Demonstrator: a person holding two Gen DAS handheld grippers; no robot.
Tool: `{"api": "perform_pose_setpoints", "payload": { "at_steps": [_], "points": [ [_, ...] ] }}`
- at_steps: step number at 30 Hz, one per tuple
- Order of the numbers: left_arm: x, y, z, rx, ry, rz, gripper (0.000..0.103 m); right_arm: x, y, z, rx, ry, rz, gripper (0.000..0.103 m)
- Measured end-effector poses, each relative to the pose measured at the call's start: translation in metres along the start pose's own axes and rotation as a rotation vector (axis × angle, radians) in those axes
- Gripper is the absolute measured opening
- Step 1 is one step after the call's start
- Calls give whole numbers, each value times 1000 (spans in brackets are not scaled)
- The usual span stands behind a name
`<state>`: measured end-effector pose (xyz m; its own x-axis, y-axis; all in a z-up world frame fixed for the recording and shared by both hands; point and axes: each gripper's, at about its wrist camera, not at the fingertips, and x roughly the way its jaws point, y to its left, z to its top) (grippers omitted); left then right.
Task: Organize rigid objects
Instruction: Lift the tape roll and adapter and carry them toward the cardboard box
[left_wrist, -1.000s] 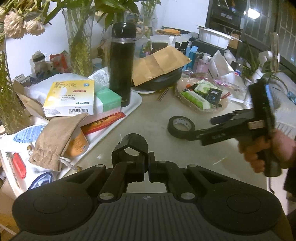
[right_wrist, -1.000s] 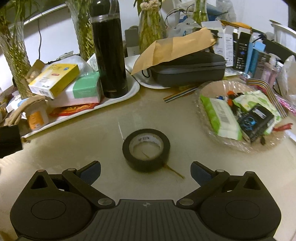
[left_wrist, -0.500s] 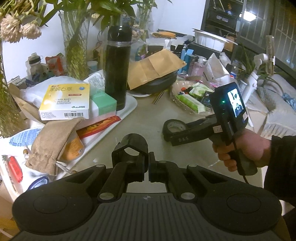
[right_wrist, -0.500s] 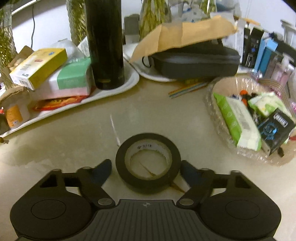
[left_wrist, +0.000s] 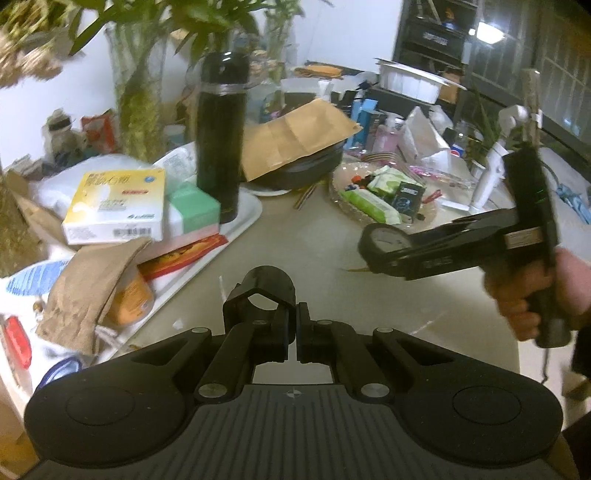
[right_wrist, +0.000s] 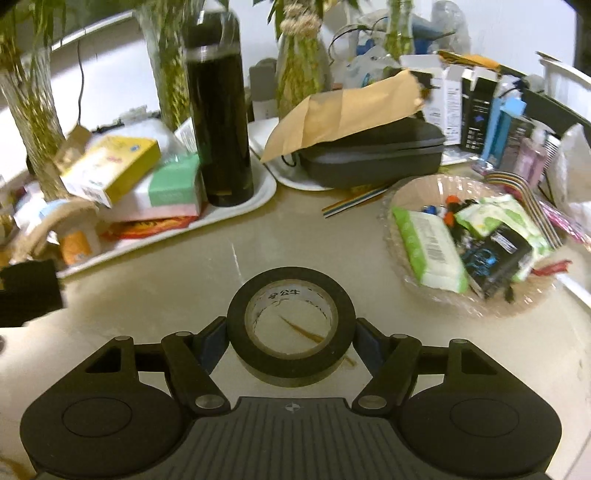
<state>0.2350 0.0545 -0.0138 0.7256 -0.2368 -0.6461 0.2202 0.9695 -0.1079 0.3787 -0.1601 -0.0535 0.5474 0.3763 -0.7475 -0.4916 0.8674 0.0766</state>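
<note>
R gripper (right_wrist: 291, 338) fingers went from spread wide to pinching the black tape roll (right_wrist: 291, 326), now lifted just off the tabletop (right_wrist: 147, 295). L gripper (left_wrist: 291, 332) fingers pressed together, empty. Beyond roll: white tray (right_wrist: 258, 199), wicker basket (right_wrist: 406, 288). Pick done; placing is next.

Beige table (right_wrist: 155, 295) is pretty packed: white tray (right_wrist: 236, 210), clear snack bowl (right_wrist: 476, 306), white plate (right_wrist: 266, 147) sitting on it.

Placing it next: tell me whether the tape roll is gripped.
Gripped: the right gripper's pads press both sides of the tape roll.
</note>
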Motion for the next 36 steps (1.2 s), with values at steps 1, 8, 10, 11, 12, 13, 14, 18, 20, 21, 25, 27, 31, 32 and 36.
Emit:
{"api": "perform_pose_setpoints", "payload": {
  "at_steps": [1, 8, 10, 11, 12, 13, 14, 18, 20, 21, 25, 27, 31, 32, 36],
  "points": [
    [1, -3, -2, 20, -5, -1, 4, -7, -1, -2, 6, -3, 2, 74],
    [-3, -19, -7, 101, 10, 1, 4, -49, 0, -20, 38, -17, 11, 74],
    [-7, -21, -7, 97, 16, 3, 4, -62, 2, -24, 39, -29, 21, 74],
    [-9, -21, -7, 83, 23, -4, 4, -67, 3, -27, 38, -34, 24, 74],
    [-12, -21, -8, 73, 31, -11, 4, -73, 5, -29, 37, -39, 28, 74],
    [-15, -22, -9, 73, 35, -12, 4, -77, 6, -31, 38, -42, 33, 74],
    [-19, -24, -9, 76, 40, -11, 4, -81, 7, -34, 40, -45, 40, 74],
    [-35, -29, -8, 76, 39, -8, 4, -99, 14, -43, 38, -56, 54, 74],
    [-44, -32, -6, 73, 38, -11, 4, -108, 16, -48, 40, -60, 63, 74],
    [-48, -33, -6, 72, 37, -12, 4, -113, 18, -51, 44, -63, 66, 74],
    [-65, -38, -7, 74, 44, -17, 4, -134, 23, -57, 69, -76, 81, 74],
    [-72, -39, -7, 64, 50, -18, 4, -144, 27, -60, 65, -84, 84, 74],
    [-89, -44, -11, 65, 54, -12, 4, -165, 39, -68, 34, -94, 89, 74],
    [-93, -46, -13, 67, 57, -10, 4, -171, 41, -71, 31, -97, 91, 74],
    [-107, -49, -21, 73, 72, -4, 4, -188, 45, -78, 67, -104, 139, 74]
  ]
}}
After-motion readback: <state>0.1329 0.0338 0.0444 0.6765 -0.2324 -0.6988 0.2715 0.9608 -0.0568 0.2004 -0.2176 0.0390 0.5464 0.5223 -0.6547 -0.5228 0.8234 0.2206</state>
